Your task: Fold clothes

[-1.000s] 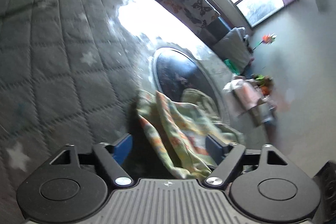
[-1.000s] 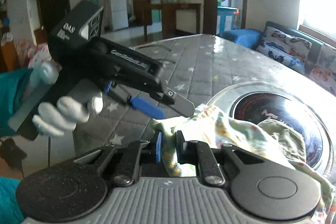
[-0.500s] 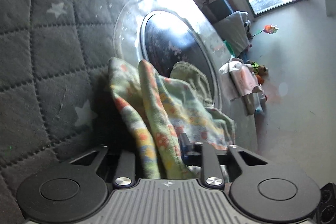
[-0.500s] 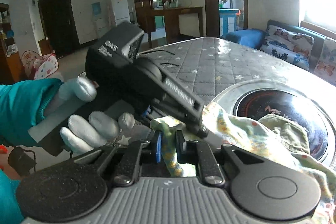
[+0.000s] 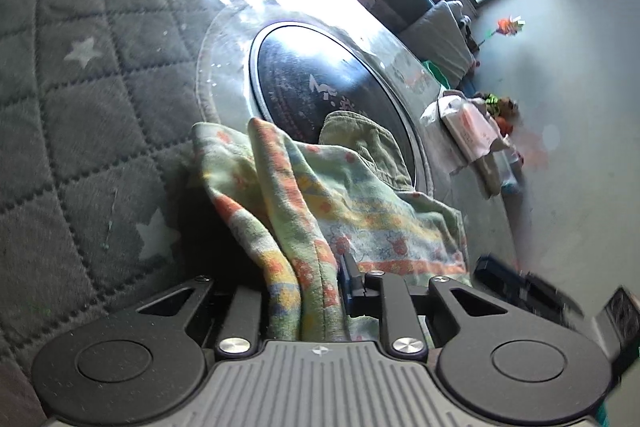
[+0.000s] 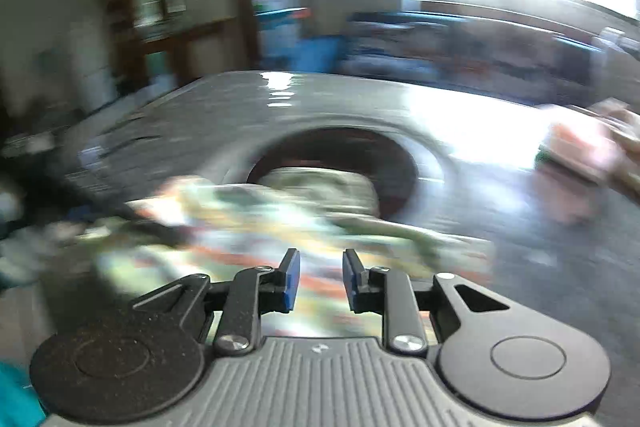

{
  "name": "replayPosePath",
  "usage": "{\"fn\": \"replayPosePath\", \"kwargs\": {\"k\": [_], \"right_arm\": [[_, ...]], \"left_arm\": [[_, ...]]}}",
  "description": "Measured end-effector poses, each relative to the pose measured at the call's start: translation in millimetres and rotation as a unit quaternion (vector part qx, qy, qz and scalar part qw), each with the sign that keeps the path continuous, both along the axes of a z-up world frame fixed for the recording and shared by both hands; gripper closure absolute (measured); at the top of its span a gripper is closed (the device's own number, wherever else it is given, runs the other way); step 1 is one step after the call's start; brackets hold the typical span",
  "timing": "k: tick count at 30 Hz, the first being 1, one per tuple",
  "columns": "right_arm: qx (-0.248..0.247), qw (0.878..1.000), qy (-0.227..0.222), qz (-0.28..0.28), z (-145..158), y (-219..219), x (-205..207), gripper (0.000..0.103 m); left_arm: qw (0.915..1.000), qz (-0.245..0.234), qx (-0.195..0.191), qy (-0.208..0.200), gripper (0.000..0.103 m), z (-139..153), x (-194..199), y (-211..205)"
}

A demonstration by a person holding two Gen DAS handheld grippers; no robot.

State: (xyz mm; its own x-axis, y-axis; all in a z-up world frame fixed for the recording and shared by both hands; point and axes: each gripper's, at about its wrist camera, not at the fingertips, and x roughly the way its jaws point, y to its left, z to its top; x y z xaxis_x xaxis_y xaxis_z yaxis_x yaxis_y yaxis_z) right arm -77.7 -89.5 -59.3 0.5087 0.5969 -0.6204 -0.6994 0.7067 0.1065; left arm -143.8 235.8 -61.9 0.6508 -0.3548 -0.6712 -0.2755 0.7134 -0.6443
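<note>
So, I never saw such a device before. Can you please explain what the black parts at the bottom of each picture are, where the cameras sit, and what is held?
These are two hand-held grippers, one in each of a person's hands; there is no robot arm. A camera on each gripper looks forward along its two fingers, so the black parts at the bottom are the gripper itself.

The left view shows the left gripper shut on a flowered cloth. The cloth lies on a grey quilted cover with stars, partly over a round dark disc.

The right view is blurred by motion. The right gripper is open, with a gap between its blue pads, and it holds nothing. The cloth lies just ahead of it.
</note>
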Motion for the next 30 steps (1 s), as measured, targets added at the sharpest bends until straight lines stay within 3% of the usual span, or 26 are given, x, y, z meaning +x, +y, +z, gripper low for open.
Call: {"fn": "replayPosePath", "kwargs": {"k": [5,11,14,15,17,19,30], "right_arm": [[0.009,0.996,0.023,-0.087,-19,-28,43,0.069],[0.026,0.992,0.063,-0.110,-38,-34,55,0.068],[0.029,0.991,0.062,-0.115,-42,-31,53,0.068],[0.030,0.991,0.061,-0.115,-41,-30,50,0.069],[0.032,0.991,0.061,-0.115,-40,-29,47,0.087],[0.037,0.991,0.060,-0.112,-37,-29,42,0.092],[0.071,0.992,0.002,-0.106,8,-47,9,0.096]], "left_arm": [[0.9999,-0.004,0.016,0.000,0.082,1,1,-4],[0.9992,-0.007,0.040,0.001,0.083,5,4,-8],[0.9981,-0.013,0.060,0.000,0.083,7,6,-12],[0.9976,-0.016,0.067,-0.001,0.084,8,7,-14],[0.9965,-0.019,0.081,-0.001,0.085,10,8,-17],[0.9951,-0.024,0.096,-0.001,0.087,13,9,-19],[0.9837,-0.083,0.152,-0.046,0.092,52,36,-47]]}}
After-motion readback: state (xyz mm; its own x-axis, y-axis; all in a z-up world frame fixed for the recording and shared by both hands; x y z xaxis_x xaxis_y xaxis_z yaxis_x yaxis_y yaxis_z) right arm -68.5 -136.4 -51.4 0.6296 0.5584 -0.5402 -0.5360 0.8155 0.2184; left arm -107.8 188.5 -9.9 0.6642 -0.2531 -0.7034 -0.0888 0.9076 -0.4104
